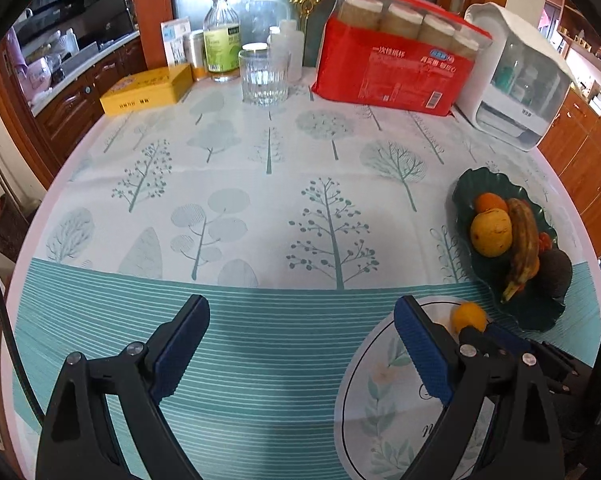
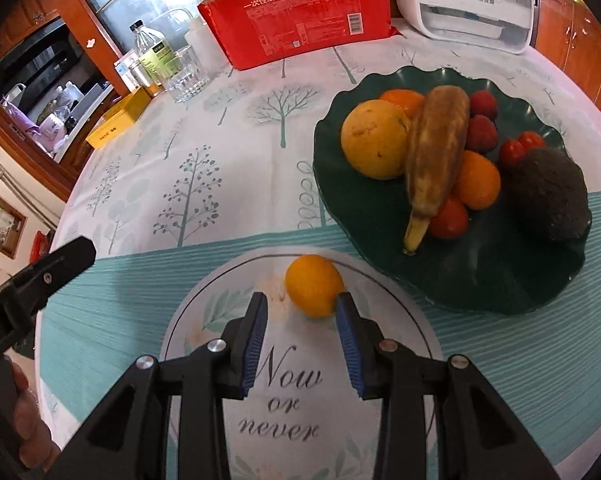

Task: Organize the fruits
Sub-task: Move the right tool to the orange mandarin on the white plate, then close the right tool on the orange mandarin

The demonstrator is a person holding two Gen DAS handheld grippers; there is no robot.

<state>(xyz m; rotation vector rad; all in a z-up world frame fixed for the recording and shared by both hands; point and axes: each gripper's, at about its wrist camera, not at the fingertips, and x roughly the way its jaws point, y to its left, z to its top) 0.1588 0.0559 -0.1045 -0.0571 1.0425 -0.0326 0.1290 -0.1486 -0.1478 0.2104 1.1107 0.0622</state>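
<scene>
The left gripper (image 1: 300,340), black with blue ribbed pads, has its jaws spread wide with nothing between them, above the teal striped band of the tree-printed tablecloth (image 1: 260,184). The right gripper (image 2: 302,312) has its jaws partly closed around open space; its tips stand just short of a small round orange fruit (image 2: 314,290), and the right-hand pad sits against or just beside the fruit's near edge; contact cannot be confirmed. No grip is established. The small orange fruit rests on a round white placemat (image 2: 400,360) printed with leaves and the words "Now or never". Beyond and to the right of the placemat stands a dark green scalloped plate (image 2: 500,280), its rim overlapping or touching the placemat's edge. The plate holds a large yellow-orange round fruit (image 2: 374,138), a browned banana (image 2: 432,160), two oranges, red strawberries, small red tomatoes and a dark rough avocado (image 2: 552,196). At the far side of the table stand a ribbed clear glass (image 1: 264,76) and a red pack of paper cups (image 1: 392,64).
</scene>
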